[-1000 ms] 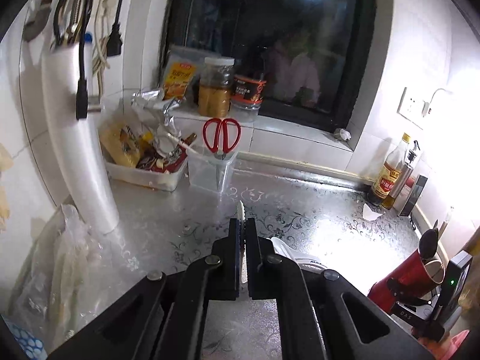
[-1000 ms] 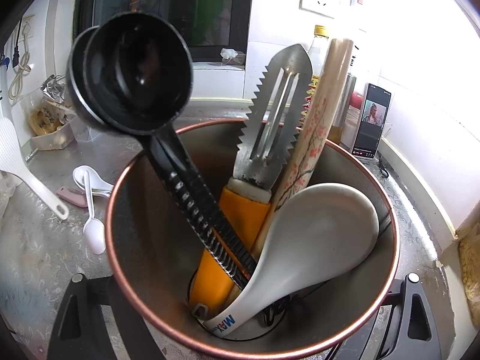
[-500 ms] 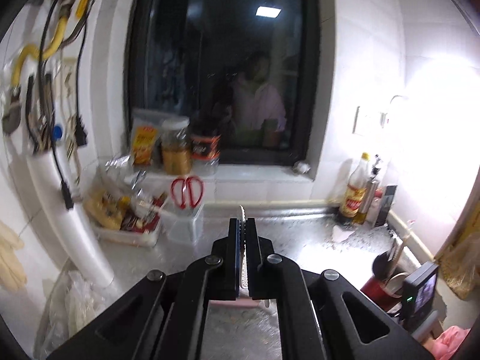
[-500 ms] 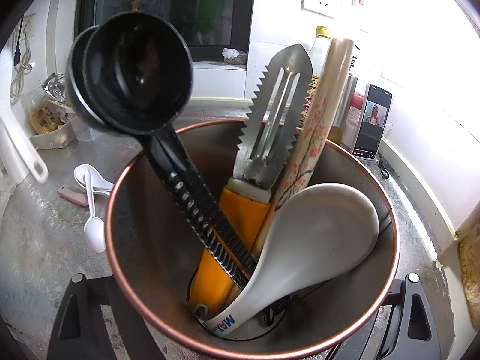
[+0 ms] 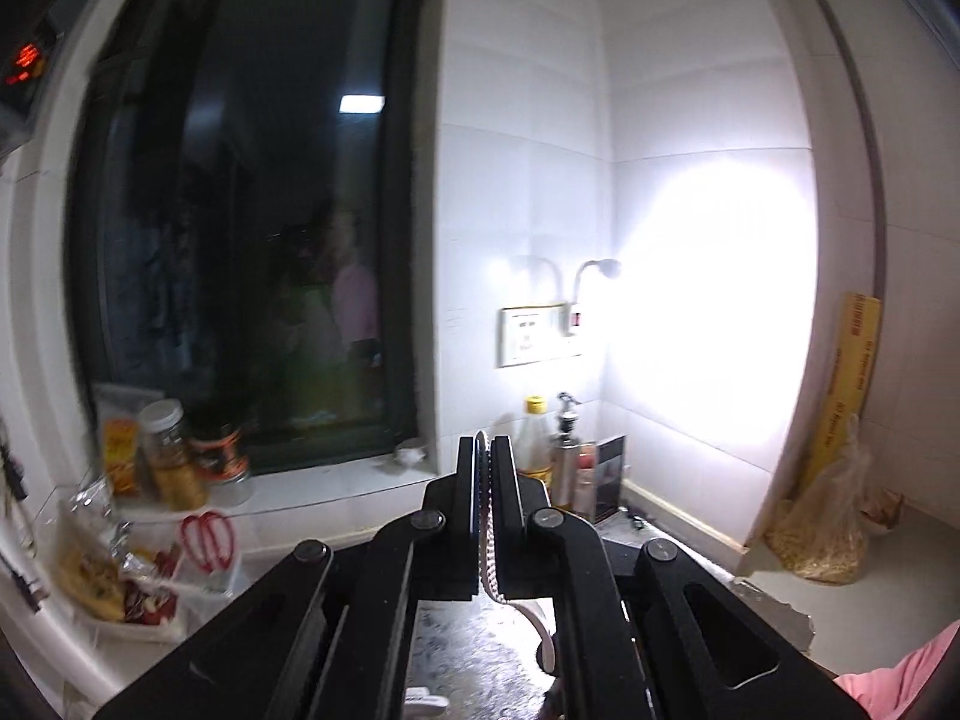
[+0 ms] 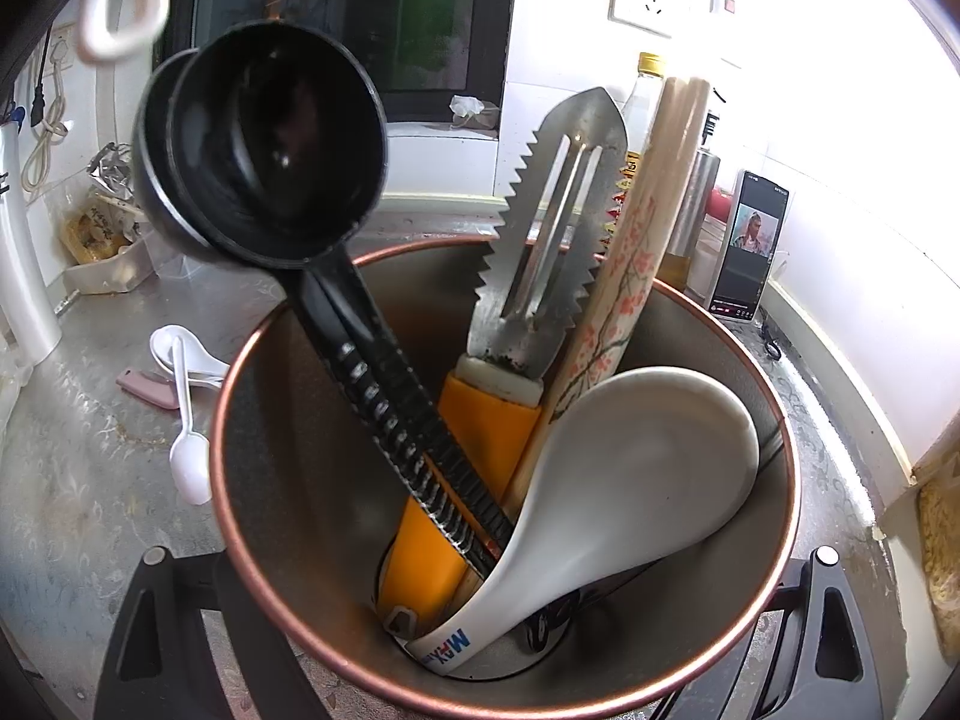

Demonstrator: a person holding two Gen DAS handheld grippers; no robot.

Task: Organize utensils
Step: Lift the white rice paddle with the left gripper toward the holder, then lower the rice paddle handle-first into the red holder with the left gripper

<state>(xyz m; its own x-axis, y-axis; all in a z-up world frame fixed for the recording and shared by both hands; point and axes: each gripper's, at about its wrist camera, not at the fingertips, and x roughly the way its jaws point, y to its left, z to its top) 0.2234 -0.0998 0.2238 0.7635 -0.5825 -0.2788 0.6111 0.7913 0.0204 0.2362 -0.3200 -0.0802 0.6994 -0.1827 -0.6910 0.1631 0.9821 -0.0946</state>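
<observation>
Left gripper (image 5: 485,450) clenched on a thin white utensil (image 5: 487,546), edge-on between the jaws. Right gripper (image 6: 480,564) grasps the copper-rimmed cup (image 6: 774,588) crowded with utensils.

My left gripper (image 5: 483,516) is matte black, angular arms with round silver screws; a pink sleeve (image 5: 906,675) shows near right.

two white spoons (image 6: 180,396), one cup (image 6: 288,540)
</observation>
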